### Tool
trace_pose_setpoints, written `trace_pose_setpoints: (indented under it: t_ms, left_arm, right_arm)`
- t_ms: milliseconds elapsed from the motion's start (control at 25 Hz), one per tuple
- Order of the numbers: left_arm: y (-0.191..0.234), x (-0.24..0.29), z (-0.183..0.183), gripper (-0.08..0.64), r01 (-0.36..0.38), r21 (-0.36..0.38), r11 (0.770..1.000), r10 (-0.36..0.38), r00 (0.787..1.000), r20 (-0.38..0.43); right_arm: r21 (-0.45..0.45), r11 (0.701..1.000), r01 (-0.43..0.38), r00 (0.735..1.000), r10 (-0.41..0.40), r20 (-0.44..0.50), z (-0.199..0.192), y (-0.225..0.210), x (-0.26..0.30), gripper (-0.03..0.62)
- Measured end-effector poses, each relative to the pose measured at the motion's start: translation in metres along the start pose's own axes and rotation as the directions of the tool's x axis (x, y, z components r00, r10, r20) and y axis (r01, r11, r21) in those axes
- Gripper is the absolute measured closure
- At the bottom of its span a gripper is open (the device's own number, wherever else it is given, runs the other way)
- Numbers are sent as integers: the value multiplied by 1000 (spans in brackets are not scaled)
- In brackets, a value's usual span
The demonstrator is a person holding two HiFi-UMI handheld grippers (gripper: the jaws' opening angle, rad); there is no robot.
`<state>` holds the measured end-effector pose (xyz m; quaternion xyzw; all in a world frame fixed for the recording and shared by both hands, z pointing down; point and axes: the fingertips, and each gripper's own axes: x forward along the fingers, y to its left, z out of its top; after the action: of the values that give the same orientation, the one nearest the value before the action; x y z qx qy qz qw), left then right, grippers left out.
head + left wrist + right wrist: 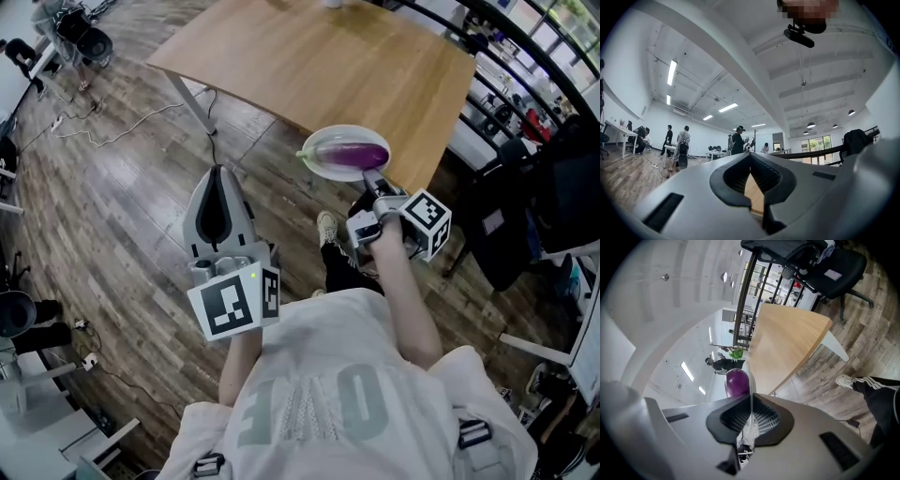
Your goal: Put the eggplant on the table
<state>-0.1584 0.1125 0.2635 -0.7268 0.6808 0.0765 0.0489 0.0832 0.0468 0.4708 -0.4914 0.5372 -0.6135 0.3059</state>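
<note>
A purple eggplant [356,155] lies on a white plate [323,165], held in the air just off the near corner of the wooden table [328,56]. My right gripper [369,177] is shut on the plate's near rim. In the right gripper view the thin plate edge [751,380] runs between the jaws, with the eggplant [737,382] just beyond and the table [787,341] further off. My left gripper [217,172] hangs over the floor left of the plate, shut and empty. Its closed tips [750,155] point level across the room.
A black office chair [539,202] stands right of the table, also in the right gripper view as a chair [820,258]. Cables [122,117] trail on the wood floor at the left. My shoe [327,228] is below the plate. Several people [738,140] stand far off.
</note>
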Motion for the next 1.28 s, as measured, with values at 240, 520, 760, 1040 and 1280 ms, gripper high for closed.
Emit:
trace_pose_setpoints:
  t_ms: [240,520,760,1040,1280]
  left_arm:
    - [-6,47,-15,551,-5,12,1000,5,1000,-8]
    - [-4,137,-20,551,-28,38,999,28,1000,-3]
    - [-6,212,-22,551,-51,29,998,51,999,-6]
    - [5,235,-15,551,-37,32,999,37,999,4]
    - [-2,284,-42,551,-46,48,998,48,998,-39]
  right_arm:
    - [-11,1000,-6,1000,6,-23,22,13,50,566]
    - [-20,1000,-2,998,1,-65,48,42,127,566]
    - [-47,999,13,993,-18,-114,72,64,187,566]
    - [-55,998,6,991,-14,-134,61,78,209,566]
    - [-42,999,26,984,-33,-178,75,68,258,566]
